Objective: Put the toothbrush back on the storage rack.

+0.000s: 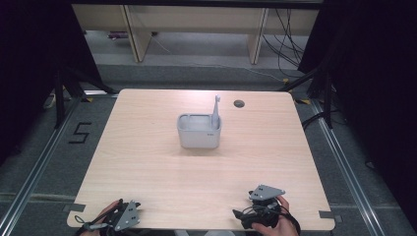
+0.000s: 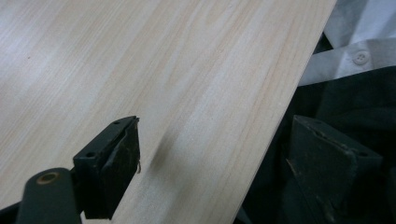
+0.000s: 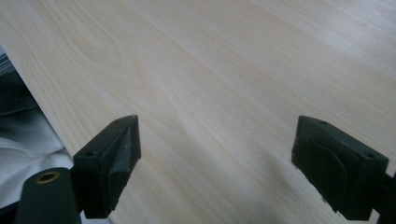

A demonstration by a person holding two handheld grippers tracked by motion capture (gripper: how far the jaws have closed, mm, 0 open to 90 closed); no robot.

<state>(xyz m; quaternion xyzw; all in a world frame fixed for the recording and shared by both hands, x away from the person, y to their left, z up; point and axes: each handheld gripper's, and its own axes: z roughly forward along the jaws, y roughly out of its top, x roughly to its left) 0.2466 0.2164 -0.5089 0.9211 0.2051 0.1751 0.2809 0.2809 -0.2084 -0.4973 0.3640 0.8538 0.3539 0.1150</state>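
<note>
While one grey caddy (image 1: 199, 132) is sitting mid-table (image 1: 147, 162) with a single grey brush (image 1: 216, 112) standing upright in its right compartment, two grippers are waiting well apart at the near edge: left gripper (image 2: 212, 158) and right gripper (image 3: 215, 158), both spread wide, gripping nothing.

Table (image 1: 147, 162) pale matt wood; bin (image 1: 198, 132) grey plastic.

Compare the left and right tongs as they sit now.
The left tongs sit at the table's near-left corner, the right tongs near its right corner. In the left gripper view one jaw hangs past the table edge over dark cloth; in the right gripper view both jaws are over wood. Both are open, empty and hand-held.
</note>
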